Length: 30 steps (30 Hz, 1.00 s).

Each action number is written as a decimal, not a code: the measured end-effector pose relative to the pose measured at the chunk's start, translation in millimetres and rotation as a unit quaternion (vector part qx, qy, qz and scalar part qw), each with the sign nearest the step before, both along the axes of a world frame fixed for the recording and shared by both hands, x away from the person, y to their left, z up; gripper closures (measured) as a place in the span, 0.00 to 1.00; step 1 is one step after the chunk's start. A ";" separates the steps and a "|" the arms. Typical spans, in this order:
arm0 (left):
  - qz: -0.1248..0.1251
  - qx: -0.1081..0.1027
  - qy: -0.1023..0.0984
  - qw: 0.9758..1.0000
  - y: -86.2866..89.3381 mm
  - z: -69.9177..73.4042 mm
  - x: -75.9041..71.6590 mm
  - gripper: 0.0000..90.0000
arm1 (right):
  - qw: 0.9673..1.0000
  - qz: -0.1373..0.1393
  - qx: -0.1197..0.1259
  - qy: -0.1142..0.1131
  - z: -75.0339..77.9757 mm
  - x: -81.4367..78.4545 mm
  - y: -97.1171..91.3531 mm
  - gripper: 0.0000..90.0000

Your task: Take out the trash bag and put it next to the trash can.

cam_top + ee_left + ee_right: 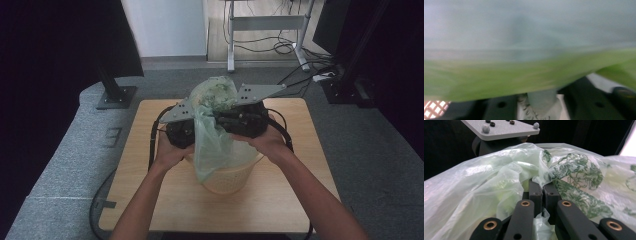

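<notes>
Work in hand: the green plastic bag (216, 131) and the cream basket (226, 176) at mid-counter (280, 200). Judged stage: partway. The lower part of the bag hangs down into and over the near-left rim of the basket; the upper part is bunched up above the basket, between the two grippers. Rim not yet lined all round as far as the high view shows. If the bag is going in, spreading and tucking are left; if coming out, the lift is underway. Cannot tell which.

Right gripper (543, 185): jaws drawn together, a fold of the bag pinched between the tips, above and right of the basket. Left gripper (181, 131): above and left of the basket, pressed against the bag. Its own view is blurred green film close to the lens, with a strip of pale film running down between the black jaws; whether they clamp it, cannot tell.

Around the basket: a black monitor stand (116, 95) beyond the counter's far-left corner, a grey metal frame (267, 22) further back, and cables (300, 75) on the floor to the far right. Counter otherwise bare.

Obstruction: loose film screens the basket mouth and crowds both gripper cameras.
</notes>
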<state>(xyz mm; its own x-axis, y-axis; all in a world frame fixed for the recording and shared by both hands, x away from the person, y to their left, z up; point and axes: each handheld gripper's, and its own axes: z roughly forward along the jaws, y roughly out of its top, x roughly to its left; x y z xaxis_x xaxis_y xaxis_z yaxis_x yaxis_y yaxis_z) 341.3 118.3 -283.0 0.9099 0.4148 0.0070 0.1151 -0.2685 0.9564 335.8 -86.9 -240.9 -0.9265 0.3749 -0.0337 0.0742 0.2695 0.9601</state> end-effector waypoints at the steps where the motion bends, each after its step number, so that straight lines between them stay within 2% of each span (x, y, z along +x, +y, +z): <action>1: -0.003 -0.003 0.001 1.000 0.5 -0.1 0.2 0.89 | 1.000 0.000 0.003 0.000 -0.5 0.0 -1.1 0.91; 4: -0.006 -0.017 0.003 1.000 4.0 0.3 1.0 0.96 | 1.000 -0.014 0.021 -0.013 -0.4 -2.5 -6.6 0.65; 7: 0.001 -0.031 0.005 0.999 9.9 1.4 1.8 0.98 | 0.998 -0.029 0.062 -0.013 3.4 -4.4 -21.6 0.45; 10: 0.006 -0.040 0.007 0.999 16.7 4.1 2.0 0.98 | 0.995 -0.036 0.087 -0.015 5.0 -6.6 -42.2 0.34; 12: 0.008 -0.044 0.006 0.999 20.5 7.4 0.9 0.98 | 0.995 -0.032 0.092 -0.013 1.1 -6.3 -57.2 0.29; 15: 0.009 -0.050 0.005 0.999 23.2 13.7 -1.2 0.98 | 0.996 -0.035 0.083 -0.007 -13.0 -2.7 -73.9 0.21; 18: 0.003 -0.055 0.006 0.998 21.2 20.4 -3.0 0.98 | 0.998 -0.043 0.055 -0.004 -30.6 2.7 -77.1 0.15; 21: -0.005 -0.056 0.005 0.998 15.2 25.8 -4.8 0.98 | 0.999 -0.032 0.030 0.003 -43.5 8.4 -69.6 0.06; 24: -0.016 -0.058 0.007 0.998 7.7 29.4 -6.4 0.98 | 0.999 -0.026 0.019 0.005 -47.3 14.0 -57.5 0.01; 29: -0.032 -0.064 0.008 0.997 -2.9 32.3 -8.0 0.98 | 1.000 -0.018 0.000 0.004 -46.3 21.1 -35.2 0.00; 30: -0.035 -0.068 0.010 0.997 -4.3 32.3 -8.3 0.98 | 1.000 -0.015 -0.004 0.004 -46.4 21.4 -31.1 0.03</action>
